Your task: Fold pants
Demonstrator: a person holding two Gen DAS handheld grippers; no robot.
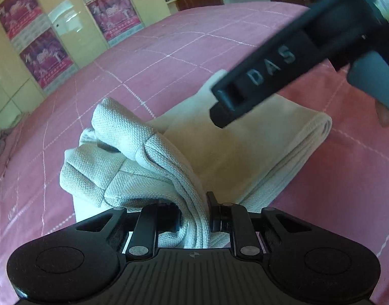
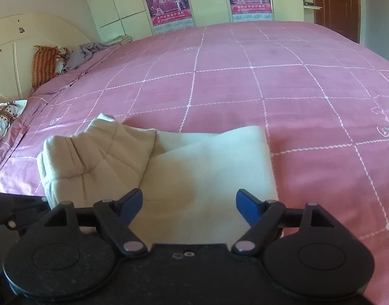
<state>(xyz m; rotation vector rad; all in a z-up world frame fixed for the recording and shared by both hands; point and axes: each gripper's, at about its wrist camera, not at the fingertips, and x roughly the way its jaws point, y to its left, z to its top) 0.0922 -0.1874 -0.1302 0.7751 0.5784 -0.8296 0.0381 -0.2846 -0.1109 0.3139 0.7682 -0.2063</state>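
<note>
The cream knit pants [image 1: 220, 157] lie folded into a small bundle on the pink checked bed [image 1: 169, 58]. My left gripper [image 1: 194, 218] is shut on a thick bunch of the pants' layered edge, close to the camera. In the right wrist view the pants [image 2: 194, 167] lie flat just ahead, with a bunched part at their left. My right gripper [image 2: 189, 203] is open and empty, its blue fingertips [image 2: 248, 203] hovering over the near part of the pants. The right gripper also shows from the side in the left wrist view [image 1: 270, 76], above the pants.
The pink bedspread [image 2: 270, 76] stretches wide beyond and to the right of the pants. Pillows and a grey cloth [image 2: 67, 56] lie by the cream headboard [image 2: 14, 50] at far left. Wardrobe doors with posters [image 2: 166, 5] and a brown door [image 2: 337, 2] stand behind the bed.
</note>
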